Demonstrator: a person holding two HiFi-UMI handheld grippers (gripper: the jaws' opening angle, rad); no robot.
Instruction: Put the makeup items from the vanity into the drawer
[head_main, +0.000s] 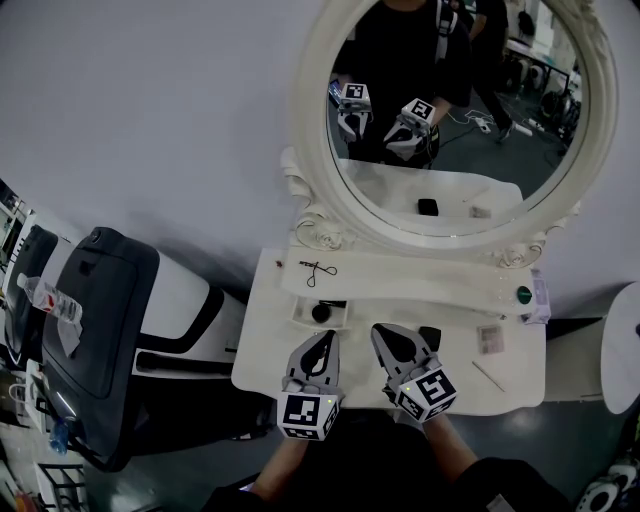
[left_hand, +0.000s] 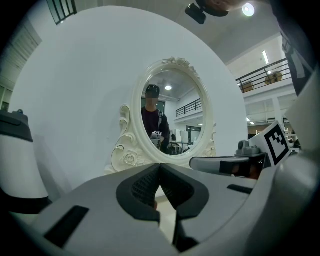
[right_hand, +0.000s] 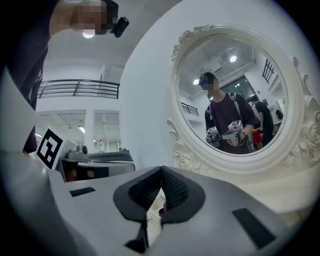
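Observation:
In the head view the white vanity (head_main: 268, 352) carries an eyelash curler (head_main: 318, 270) on its raised back shelf. A small tray with a round black item (head_main: 321, 313), a small black piece (head_main: 430, 337), a clear square compact (head_main: 490, 338) and a thin stick (head_main: 488, 376) lie on the top. A green-capped item (head_main: 523, 294) sits at the shelf's right end. My left gripper (head_main: 326, 337) and right gripper (head_main: 384, 332) hover side by side over the front middle, both shut and holding nothing. The left gripper (left_hand: 160, 167) and the right gripper (right_hand: 161, 170) both face the mirror. I see no drawer.
The oval mirror (head_main: 420, 238) in its ornate white frame stands at the back and reflects the person and both grippers. A black and white seat-like unit (head_main: 110, 330) stands close to the vanity's left side, with a water bottle (head_main: 45, 297) beyond it. A pale box (head_main: 541, 297) sits at the far right.

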